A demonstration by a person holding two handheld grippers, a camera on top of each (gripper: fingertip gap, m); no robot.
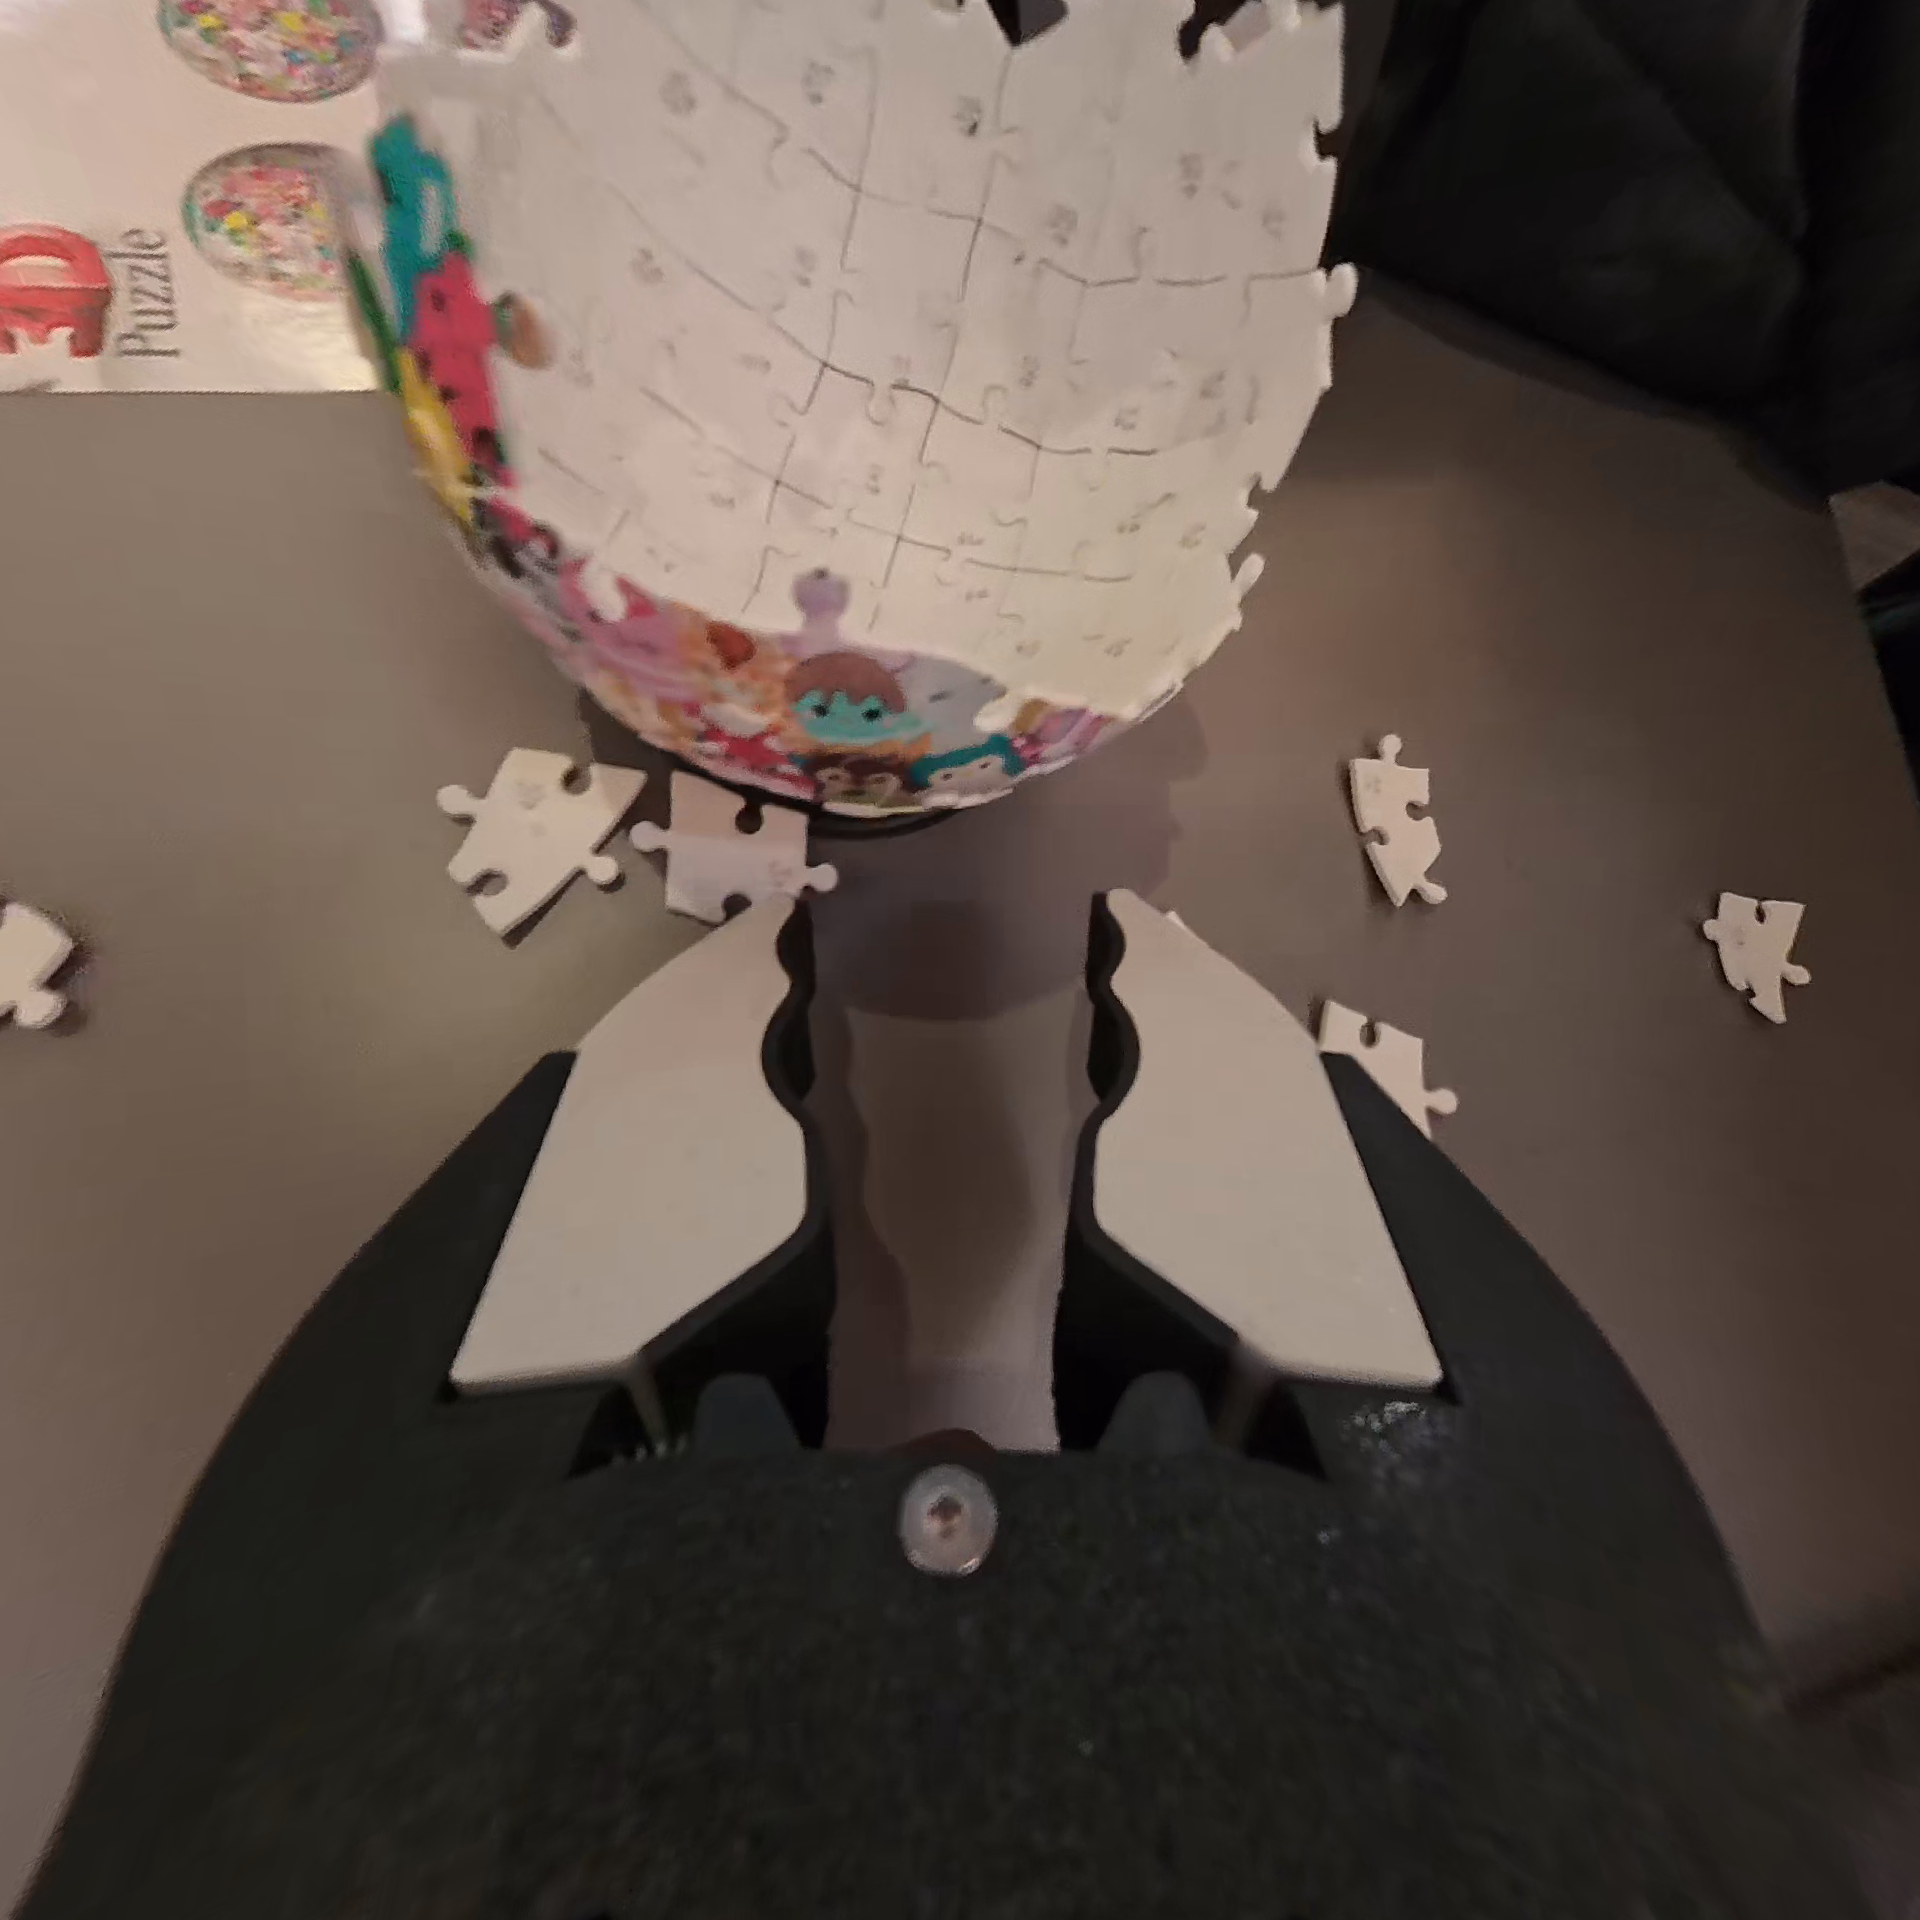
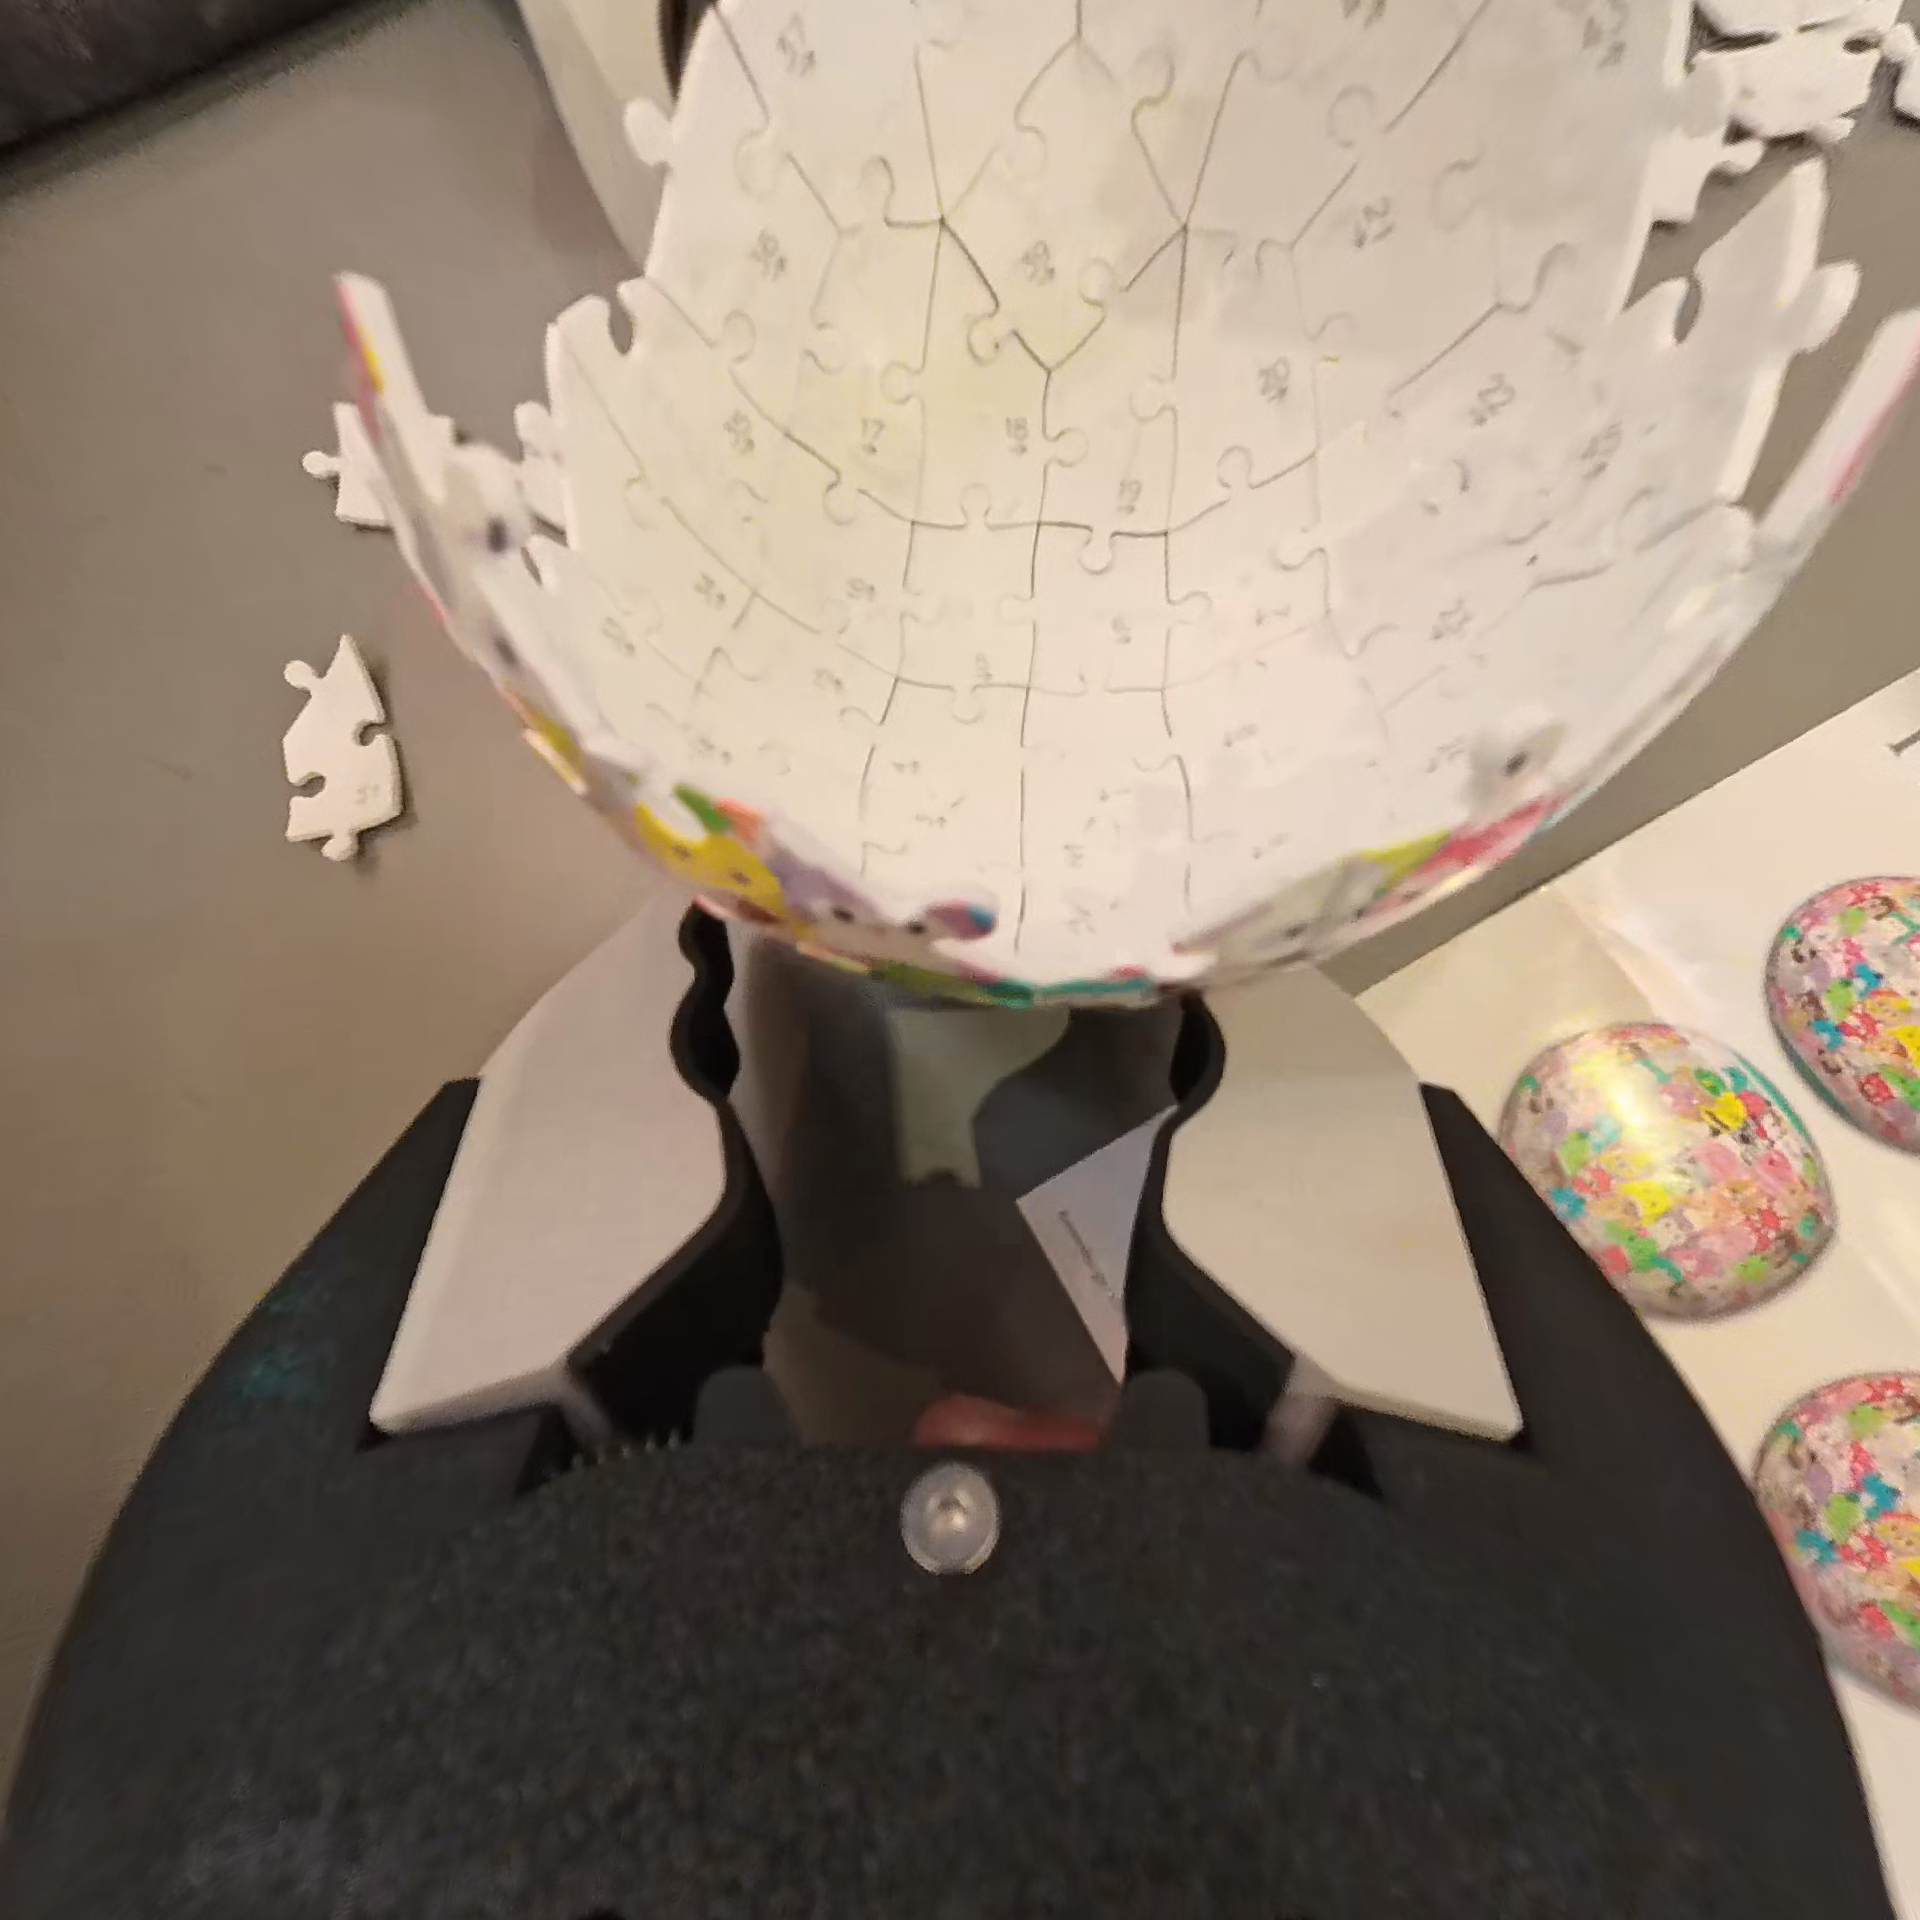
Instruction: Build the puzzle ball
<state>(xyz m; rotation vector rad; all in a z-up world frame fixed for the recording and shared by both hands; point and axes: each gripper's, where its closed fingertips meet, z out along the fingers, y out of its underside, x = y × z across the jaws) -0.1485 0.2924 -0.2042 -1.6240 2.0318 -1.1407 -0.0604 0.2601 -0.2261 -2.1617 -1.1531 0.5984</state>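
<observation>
The partly built puzzle ball (image 1: 914, 343) stands on a small dark base (image 1: 883, 826) on the grey table. It is an open shell, white inside and bright and colourful outside, with a jagged rim. My left gripper (image 1: 951, 914) is open and empty, low over the table just short of the ball. In the right wrist view the ball (image 2: 1039, 582) fills the upper half, its hollow facing the camera. My right gripper (image 2: 945, 987) is open, with its fingertips right under the ball's lower edge and nothing held between them.
Loose white pieces lie face down around the ball: two by the left fingertip (image 1: 535, 842) (image 1: 727, 852), three to the right (image 1: 1397, 821) (image 1: 1761, 951) (image 1: 1382, 1060), and more to the left in the right wrist view (image 2: 343, 769). A printed instruction sheet (image 2: 1662, 1039) lies beside the ball. The tips of one gripper are about 11 cm away from the tips of the other.
</observation>
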